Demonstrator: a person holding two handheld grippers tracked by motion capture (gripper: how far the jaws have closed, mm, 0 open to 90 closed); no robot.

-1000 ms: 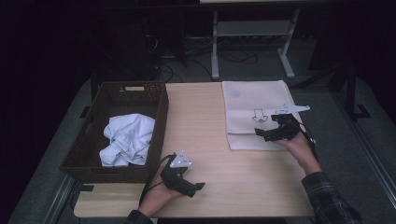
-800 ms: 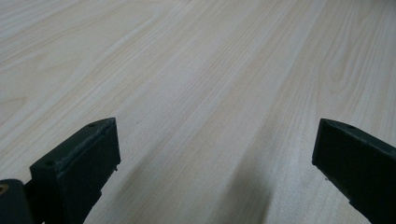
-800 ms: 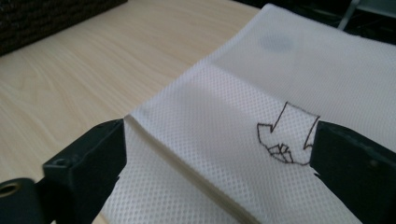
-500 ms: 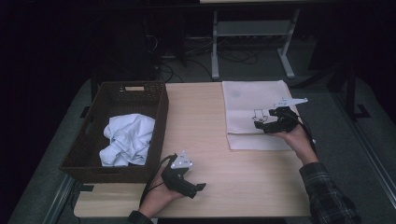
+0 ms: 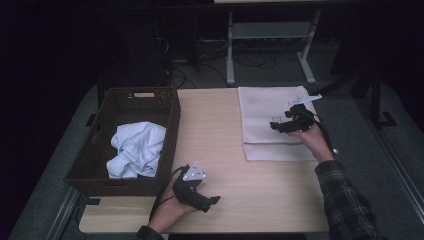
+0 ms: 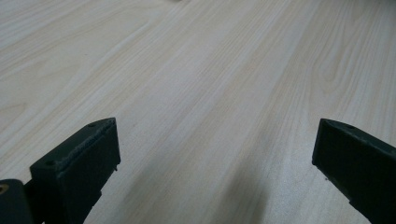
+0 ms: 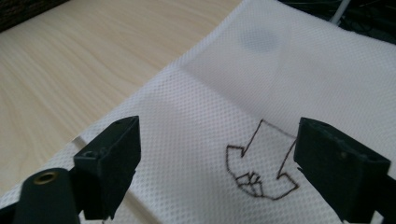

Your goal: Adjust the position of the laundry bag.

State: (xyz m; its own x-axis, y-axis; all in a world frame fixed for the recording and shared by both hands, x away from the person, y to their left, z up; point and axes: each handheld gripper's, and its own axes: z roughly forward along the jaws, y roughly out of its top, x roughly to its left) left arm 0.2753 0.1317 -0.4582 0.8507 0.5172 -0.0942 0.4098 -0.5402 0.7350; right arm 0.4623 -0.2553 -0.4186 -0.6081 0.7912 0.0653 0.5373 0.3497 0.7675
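The folded cloth point(image 5: 272, 125) lies flat at the table's point(image 5: 225, 145) far right; the right gripper point(image 5: 278, 125) hovers just over it, jaws spread and just now narrowing, nothing pinched, apparently clear of the fabric; the left gripper point(image 5: 209, 202) rests near the front edge, jaws wide and empty; a shallow nip could catch one layer and drag the fold apart.

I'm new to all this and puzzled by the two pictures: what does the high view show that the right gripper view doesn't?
High view: the brown basket holding a crumpled white cloth, the left gripper on bare table, and the person's hands. Right gripper view: the dark line drawing and mesh weave on the folded cloth. Both: the flat white cloth and the right gripper over it, jaws apart, having just been closing with nothing gripped.
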